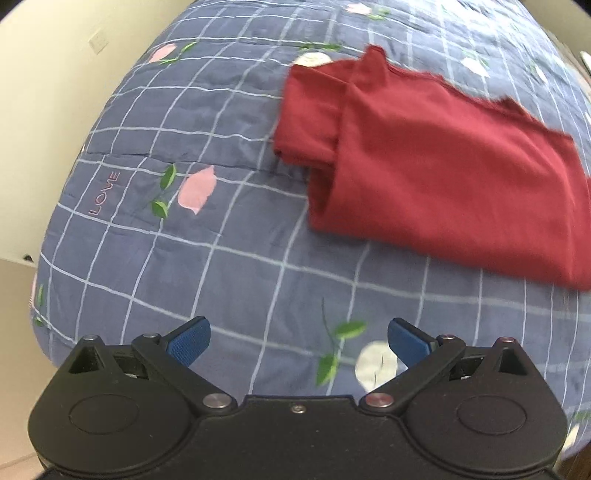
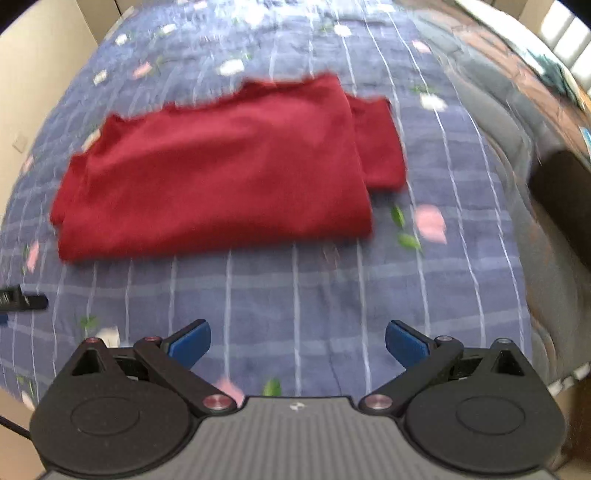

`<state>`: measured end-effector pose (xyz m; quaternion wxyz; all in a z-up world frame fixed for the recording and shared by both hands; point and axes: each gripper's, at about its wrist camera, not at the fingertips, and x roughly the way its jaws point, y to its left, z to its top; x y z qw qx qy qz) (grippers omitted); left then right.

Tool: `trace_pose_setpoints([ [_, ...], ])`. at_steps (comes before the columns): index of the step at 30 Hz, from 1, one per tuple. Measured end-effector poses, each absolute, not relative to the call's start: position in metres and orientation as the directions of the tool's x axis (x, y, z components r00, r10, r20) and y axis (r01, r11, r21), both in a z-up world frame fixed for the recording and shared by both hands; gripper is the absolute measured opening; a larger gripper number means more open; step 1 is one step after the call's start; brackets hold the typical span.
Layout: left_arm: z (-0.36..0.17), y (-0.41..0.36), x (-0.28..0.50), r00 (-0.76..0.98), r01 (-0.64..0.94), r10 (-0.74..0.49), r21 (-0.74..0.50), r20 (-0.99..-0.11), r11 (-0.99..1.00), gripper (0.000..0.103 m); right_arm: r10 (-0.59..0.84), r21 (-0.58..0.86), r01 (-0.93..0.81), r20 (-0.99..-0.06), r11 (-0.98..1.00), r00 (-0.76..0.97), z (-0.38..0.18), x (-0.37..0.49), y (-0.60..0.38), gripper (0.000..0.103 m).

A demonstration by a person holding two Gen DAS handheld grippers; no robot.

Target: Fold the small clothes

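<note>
Red garment (image 1: 436, 166) lies folded on the bed, on a blue quilt (image 1: 207, 258) with a white grid and a print of pink and white flowers with green leaves. A narrower folded part sticks out from under the main fold at one end: left end in the left wrist view, right end in the right wrist view. Far edge of the cloth looks ragged and uneven; both pictures are blurred there. Left gripper (image 1: 299, 341): blue-padded fingers spread wide, nothing between them, held over bare quilt near the garment and not touching it. Right gripper (image 2: 298, 343): same, fingers wide apart and empty, garment (image 2: 221, 177) ahead of it with a strip of quilt (image 2: 295, 295) between. Nothing lies between either gripper and the cloth. No containers seen. Left wrist view only: the word "LOVE" (image 1: 105, 194) stitched in pink on the quilt, a cream wall (image 1: 48, 92) with a pale wall plate (image 1: 98, 41) beyond the bed edge. Right wrist view only: a small black object (image 2: 22, 297) at the left edge above the quilt, cannot tell what it is; a dark rounded shape (image 2: 561, 199) at the right past the quilt's edge, too blurred to identify; bright panels (image 2: 565, 33) at top right.
</note>
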<state>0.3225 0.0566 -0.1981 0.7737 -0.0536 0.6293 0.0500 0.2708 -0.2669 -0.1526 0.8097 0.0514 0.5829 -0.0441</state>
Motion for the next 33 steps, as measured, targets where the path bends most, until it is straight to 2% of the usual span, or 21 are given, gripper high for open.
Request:
trace_pose_setpoints([
  [9, -0.224, 0.078, 0.345, 0.333, -0.294, -0.036, -0.14, -0.942, 0.945, 0.102, 0.027, 0.011, -0.033, -0.838, 0.999, 0.545, -0.169, 0.367, -0.233, 0.103],
  [13, -0.229, 0.079, 0.355, 0.438, -0.32, -0.066, -0.224, -0.897, 0.92, 0.102, -0.011, -0.099, -0.096, -0.747, 0.99, 0.665, -0.19, 0.396, -0.214, 0.103],
  [17, -0.24, 0.077, 0.367, 0.497, -0.32, -0.094, -0.283, -0.863, 0.904, 0.102, -0.01, -0.167, -0.148, -0.697, 0.975, 0.717, -0.224, 0.41, -0.196, 0.103],
  [24, -0.262, 0.078, 0.389, 0.472, -0.349, -0.076, -0.265, -0.878, 0.899, 0.102, -0.006, -0.204, -0.188, -0.694, 0.961, 0.72, -0.279, 0.406, -0.183, 0.103],
  [33, -0.28, 0.068, 0.391, 0.453, -0.347, -0.035, -0.212, -0.891, 0.914, 0.102, 0.024, -0.196, -0.212, -0.679, 0.958, 0.734, -0.291, 0.401, -0.187, 0.103],
])
